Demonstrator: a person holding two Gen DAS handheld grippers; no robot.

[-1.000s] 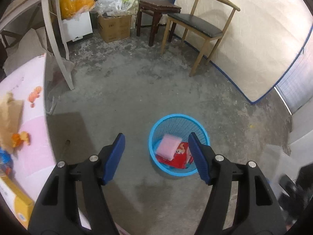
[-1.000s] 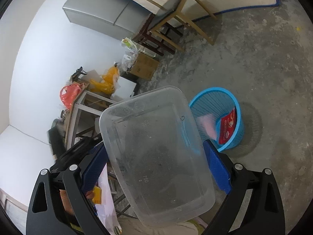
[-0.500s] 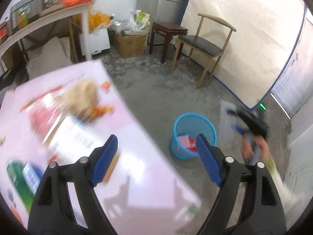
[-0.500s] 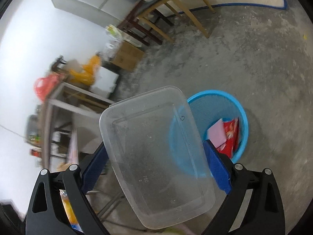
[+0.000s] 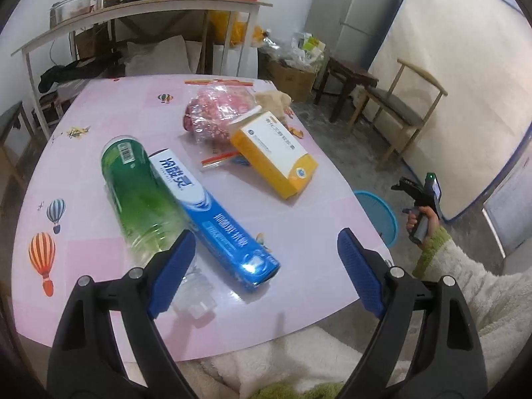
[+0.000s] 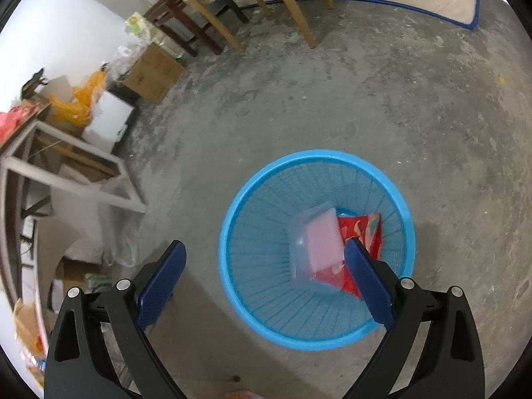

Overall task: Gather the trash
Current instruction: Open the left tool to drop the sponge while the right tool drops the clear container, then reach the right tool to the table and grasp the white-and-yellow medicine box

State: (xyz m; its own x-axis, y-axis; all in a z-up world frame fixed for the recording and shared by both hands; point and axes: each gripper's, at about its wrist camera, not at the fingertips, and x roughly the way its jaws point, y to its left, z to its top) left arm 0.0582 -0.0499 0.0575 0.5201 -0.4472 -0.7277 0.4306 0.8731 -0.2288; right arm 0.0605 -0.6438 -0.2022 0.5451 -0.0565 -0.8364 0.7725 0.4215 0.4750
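Note:
My left gripper point(image 5: 266, 236) hovers over the near part of the pink table point(image 5: 99, 106); its jaws are opening and nothing is between them. Below it lie a green plastic bottle point(image 5: 133, 186) and a blue toothpaste box point(image 5: 212, 216). Farther back are a yellow carton point(image 5: 276, 156) and a crumpled plastic bag point(image 5: 212, 116). My right gripper point(image 6: 265, 245) is open above the blue basket point(image 6: 252, 199). Inside the basket lie a blurred clear container point(image 6: 299, 239), a pink pad point(image 6: 324, 242) and a red wrapper point(image 6: 362, 232).
The basket point(image 5: 382, 216) stands on the concrete floor off the table's right edge, with a person's hand point(image 5: 422, 219) above it. A wooden chair point(image 5: 402, 113), a dark stool point(image 5: 345, 79), a cardboard box point(image 6: 153, 73) and a white shelf table point(image 5: 139, 10) line the walls.
My right gripper let go of the clear container, which dropped into the basket. My left gripper swung from above the basket to over the table and its jaws widened.

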